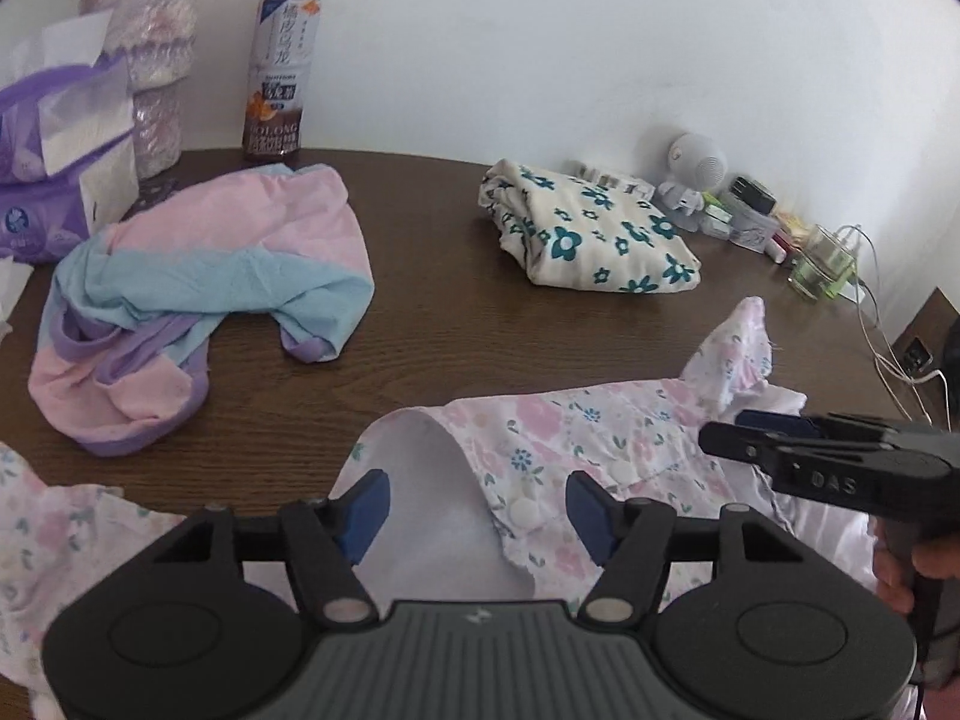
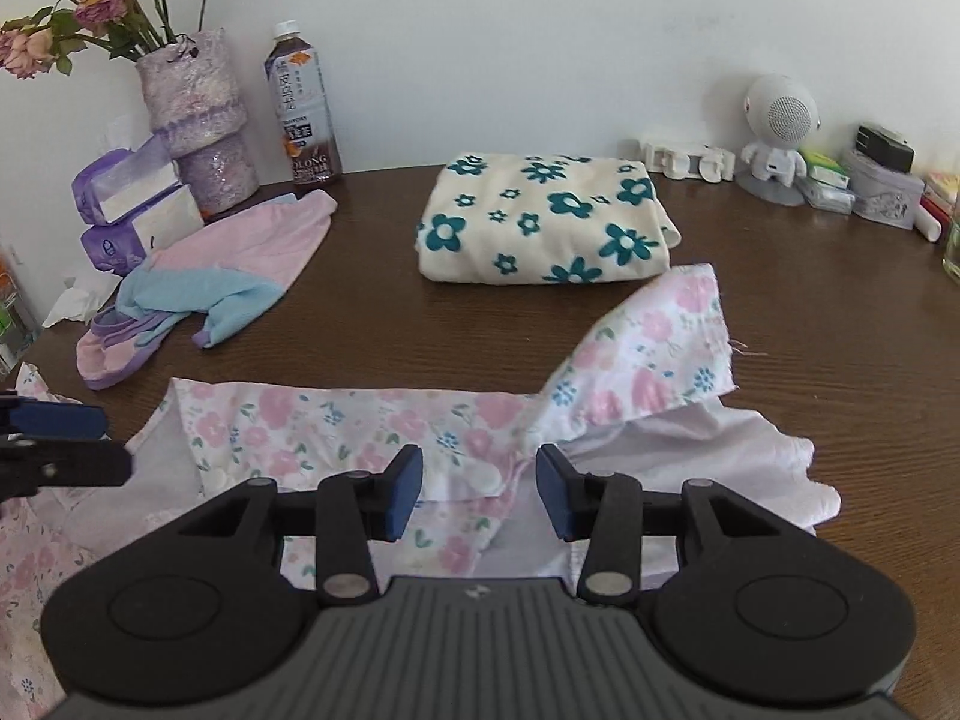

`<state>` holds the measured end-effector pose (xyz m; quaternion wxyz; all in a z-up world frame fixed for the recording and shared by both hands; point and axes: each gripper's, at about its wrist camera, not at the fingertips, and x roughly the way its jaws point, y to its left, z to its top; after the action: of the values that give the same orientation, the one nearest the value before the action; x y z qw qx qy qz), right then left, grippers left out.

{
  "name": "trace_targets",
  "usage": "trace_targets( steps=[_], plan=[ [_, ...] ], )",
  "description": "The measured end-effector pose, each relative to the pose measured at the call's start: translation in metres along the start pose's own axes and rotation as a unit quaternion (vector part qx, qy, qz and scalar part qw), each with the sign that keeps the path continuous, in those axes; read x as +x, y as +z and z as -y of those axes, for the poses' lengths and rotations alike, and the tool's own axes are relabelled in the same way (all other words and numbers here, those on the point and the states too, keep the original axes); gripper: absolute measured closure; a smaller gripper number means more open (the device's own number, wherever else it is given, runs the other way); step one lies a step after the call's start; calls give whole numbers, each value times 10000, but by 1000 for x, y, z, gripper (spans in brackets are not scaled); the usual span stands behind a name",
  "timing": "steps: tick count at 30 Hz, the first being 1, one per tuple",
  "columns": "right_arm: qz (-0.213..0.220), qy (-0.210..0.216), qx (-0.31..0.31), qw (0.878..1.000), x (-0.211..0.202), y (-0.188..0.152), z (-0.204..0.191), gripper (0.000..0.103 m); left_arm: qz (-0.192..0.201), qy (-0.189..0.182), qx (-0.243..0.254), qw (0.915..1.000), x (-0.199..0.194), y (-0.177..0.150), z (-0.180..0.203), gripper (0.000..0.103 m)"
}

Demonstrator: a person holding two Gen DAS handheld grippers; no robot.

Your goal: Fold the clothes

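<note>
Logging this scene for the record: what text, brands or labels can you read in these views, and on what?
"OOLONG" - on the lower label of the tea bottle.
"DAS" - raised letters on the side of the right hand-held gripper, seen from the left wrist view.
Large Chinese characters on the tea bottle's upper label: too blurred to read reliably.
Purple tissue packs: a round logo only, unreadable.
Small boxes by the wall: too small to read.

A dark wood-grain worktop (image 2: pixel 810 324) with a rounded far edge stands against a plain white wall (image 2: pixel 540 30). Soft, even light falls on both. At the right end, a dark wooden panel (image 1: pixel 936 324) with a socket (image 1: pixel 916 354) holds white cables (image 1: pixel 882 336)
</note>
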<state>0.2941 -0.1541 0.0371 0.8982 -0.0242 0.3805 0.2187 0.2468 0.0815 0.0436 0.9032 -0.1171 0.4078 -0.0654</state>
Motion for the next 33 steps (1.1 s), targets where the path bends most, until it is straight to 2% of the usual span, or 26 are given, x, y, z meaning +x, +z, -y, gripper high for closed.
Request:
trace_targets(
  steps=[1,4,5,7,8,10,14,18,19,20,21,23,24,26,28,30,31,33],
  plan=[
    [-1,24,19,10000,0,-1,3,60,39,-51,-84,9999,6,0,-2,45],
    [-40,74,90,9999,6,-1,8,60,37,-242,-149,9996,17,-1,-6,79],
    [-49,84,138,9999,10,-1,9,60,21,-310,-146,9994,21,-1,-6,103],
    [-39,114,221,9997,15,-1,10,67,85,-407,-94,9991,22,-2,-6,103],
    [-15,131,240,9996,16,-2,11,76,154,-447,-67,9989,21,-1,-5,103],
    [96,217,309,9992,17,-5,12,82,297,-546,-246,9978,19,4,-10,103],
    [389,290,465,9977,15,-9,17,86,561,-585,-556,9952,23,13,-19,103],
    [493,375,625,9961,19,-15,24,86,614,-682,-660,9936,32,13,-23,103],
    [517,408,678,9955,20,-16,25,86,600,-713,-623,9937,33,12,-22,100],
    [533,428,693,9952,20,-17,26,86,584,-735,-584,9939,34,10,-22,89],
    [554,432,692,9951,19,-18,26,85,564,-718,-527,9944,33,8,-20,72],
    [603,433,685,9949,18,-18,27,85,606,-749,-378,9946,29,1,-16,53],
    [618,439,693,9947,18,-18,28,83,611,-759,-331,9947,29,0,-15,51],
    [640,459,719,9943,18,-17,29,81,594,-751,-278,9950,31,-3,-13,52],
    [617,434,694,9947,20,-17,28,79,665,-756,-224,9947,34,-5,-13,57],
    [633,403,631,9952,22,-17,26,79,676,-771,-112,9947,38,-7,-12,75],
    [650,385,624,9952,22,-17,26,80,608,-813,-134,9947,41,-7,-14,99],
    [688,347,632,9950,23,-16,25,94,602,-817,-227,9946,43,-7,-17,102]
  ],
)
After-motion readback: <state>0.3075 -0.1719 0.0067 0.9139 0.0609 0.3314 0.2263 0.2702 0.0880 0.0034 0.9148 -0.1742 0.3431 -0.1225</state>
